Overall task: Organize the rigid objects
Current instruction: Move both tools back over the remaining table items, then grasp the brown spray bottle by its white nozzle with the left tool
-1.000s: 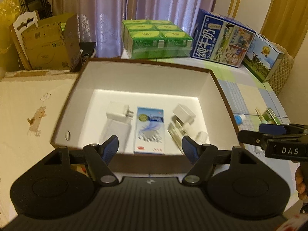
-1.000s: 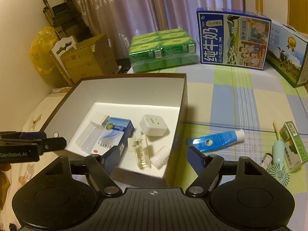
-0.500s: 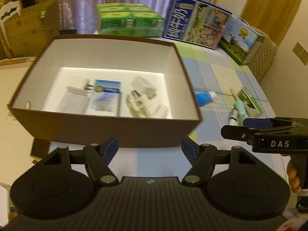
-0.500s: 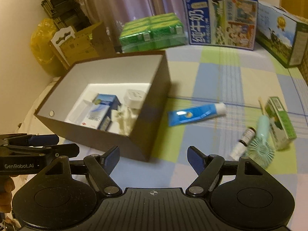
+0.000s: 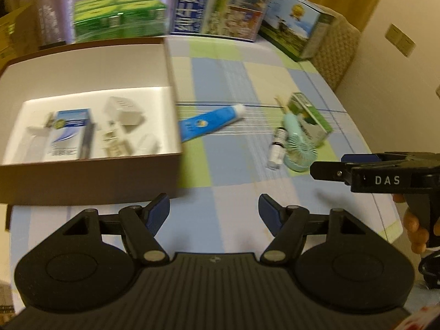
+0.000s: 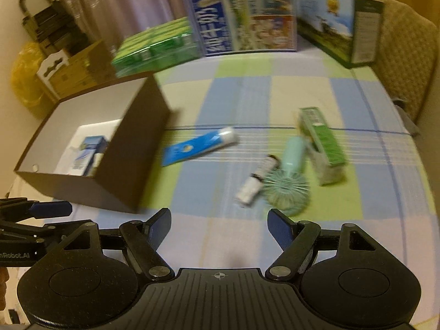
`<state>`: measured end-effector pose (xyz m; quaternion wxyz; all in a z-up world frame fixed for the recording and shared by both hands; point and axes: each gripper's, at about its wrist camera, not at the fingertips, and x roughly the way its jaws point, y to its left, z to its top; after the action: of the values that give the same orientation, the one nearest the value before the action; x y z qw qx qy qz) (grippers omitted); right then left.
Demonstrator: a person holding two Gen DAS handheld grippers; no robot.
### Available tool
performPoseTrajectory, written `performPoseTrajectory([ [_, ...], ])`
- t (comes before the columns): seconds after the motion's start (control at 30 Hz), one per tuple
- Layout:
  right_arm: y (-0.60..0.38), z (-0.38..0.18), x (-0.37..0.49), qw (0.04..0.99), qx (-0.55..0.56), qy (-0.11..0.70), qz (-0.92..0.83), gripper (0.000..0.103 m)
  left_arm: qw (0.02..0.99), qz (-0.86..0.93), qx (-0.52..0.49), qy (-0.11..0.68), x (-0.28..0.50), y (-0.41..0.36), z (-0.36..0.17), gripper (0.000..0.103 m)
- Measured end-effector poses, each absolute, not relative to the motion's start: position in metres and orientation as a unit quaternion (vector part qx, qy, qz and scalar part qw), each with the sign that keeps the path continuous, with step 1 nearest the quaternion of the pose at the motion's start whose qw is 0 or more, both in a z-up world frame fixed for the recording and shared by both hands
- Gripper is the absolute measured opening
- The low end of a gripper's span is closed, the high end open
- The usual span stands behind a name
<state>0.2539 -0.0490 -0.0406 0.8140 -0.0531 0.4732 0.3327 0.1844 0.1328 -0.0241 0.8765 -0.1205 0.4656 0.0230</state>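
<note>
Both the left gripper (image 5: 214,211) and right gripper (image 6: 219,218) hang empty, jaws apart, over the checked counter (image 6: 242,90). The blue tube (image 6: 199,145) lies just beside the brown box (image 6: 132,165); approach it squarely, close across its width, then lift clear of the wall.

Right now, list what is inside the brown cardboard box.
Inside the brown cardboard box: a blue-and-white carton, a white plug adapter, and blurred pale items I cannot identify. The near wall hides the floor's front strip.
</note>
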Motion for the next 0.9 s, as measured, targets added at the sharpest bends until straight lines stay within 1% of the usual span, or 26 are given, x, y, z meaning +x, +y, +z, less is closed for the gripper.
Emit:
performPoseTrajectory([
  [0.33, -0.108, -0.044, 0.283, 0.828, -0.026, 0.481, 0.287, 0.074, 0.877, -0.023, -0.089, 0.472, 0.23, 0.074, -0.036, 0.064],
  [0.73, -0.14, -0.064, 0.317, 0.831, -0.027, 0.486, 0.27, 0.074, 0.87, -0.034, -0.066, 0.487, 0.276, 0.044, -0.073, 0.059],
  [0.9, -0.149, -0.075, 0.333, 0.829, -0.03, 0.493, 0.264, 0.074, 0.867, -0.04, -0.05, 0.494, 0.297, 0.038, -0.098, 0.05],
])
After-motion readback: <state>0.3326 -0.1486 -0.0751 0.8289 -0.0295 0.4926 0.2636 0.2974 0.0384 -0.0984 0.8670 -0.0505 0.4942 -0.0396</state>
